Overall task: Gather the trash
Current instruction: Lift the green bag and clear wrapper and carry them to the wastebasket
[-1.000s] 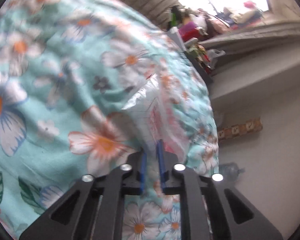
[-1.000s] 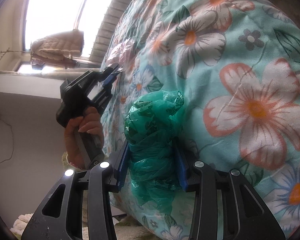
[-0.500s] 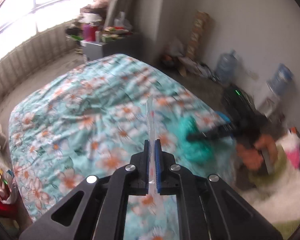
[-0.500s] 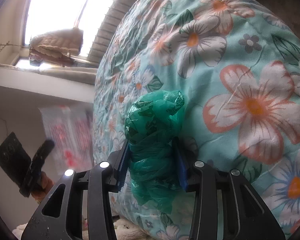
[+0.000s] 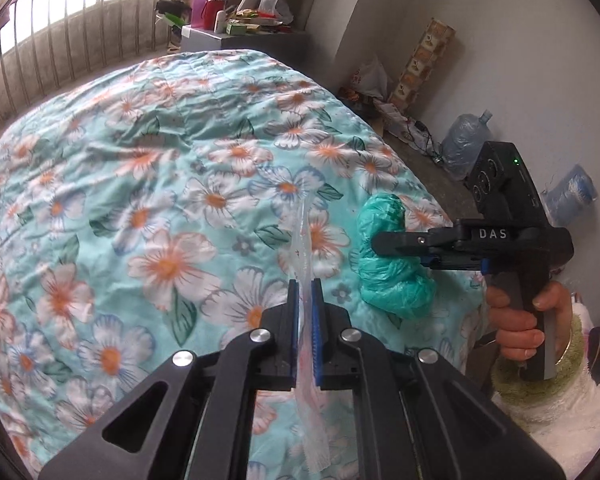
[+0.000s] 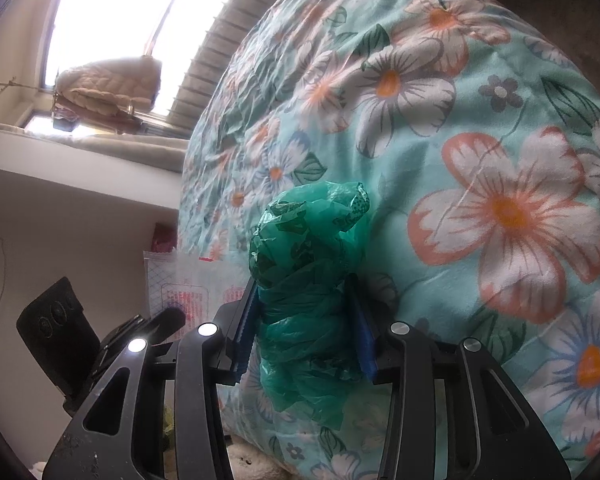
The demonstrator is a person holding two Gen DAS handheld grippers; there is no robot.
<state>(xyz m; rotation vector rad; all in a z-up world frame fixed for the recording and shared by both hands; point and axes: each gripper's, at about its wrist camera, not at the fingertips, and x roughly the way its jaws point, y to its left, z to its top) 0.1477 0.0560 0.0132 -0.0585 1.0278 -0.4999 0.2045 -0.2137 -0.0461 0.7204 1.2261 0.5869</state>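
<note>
The left gripper [image 5: 305, 296] is pressed together on a clear plastic wrapper [image 5: 303, 236], which it pinches edge-on between its blue pads. In the left wrist view the wrapper shows only as a thin translucent strip running up from the jaws and hanging below them, held above the floral quilt [image 5: 148, 168] and not resting on it. The right wrist view shows the same wrapper [image 6: 188, 280] broadside, at lower left beside the edge of the bed: a pale sheet with a grid pattern and red print, detail the left view cannot give. The left gripper's dark body [image 6: 100, 344] appears below it there.

The right gripper [image 6: 306, 312] is clamped on a crumpled green plastic bag [image 6: 308, 280], its pads bearing on both sides of the bundle. The right wrist view shows the bag bulging above and below the pads, with the quilt [image 6: 500, 128] close behind it; whether bag and quilt touch cannot be told from that view. The left wrist view shows the bag [image 5: 388, 268] from the side, lying on or against the quilt near the bed's right edge, with the right gripper [image 5: 384, 248] coming in level from the right.

Only the left wrist view shows the person's hand [image 5: 524, 320] gripping the handle, a large water bottle [image 5: 466, 140] by the wall, and a cluttered grey cabinet [image 5: 212, 38] beyond the bed. Only the right wrist view shows a folded beige blanket [image 6: 108, 84] at the window.
</note>
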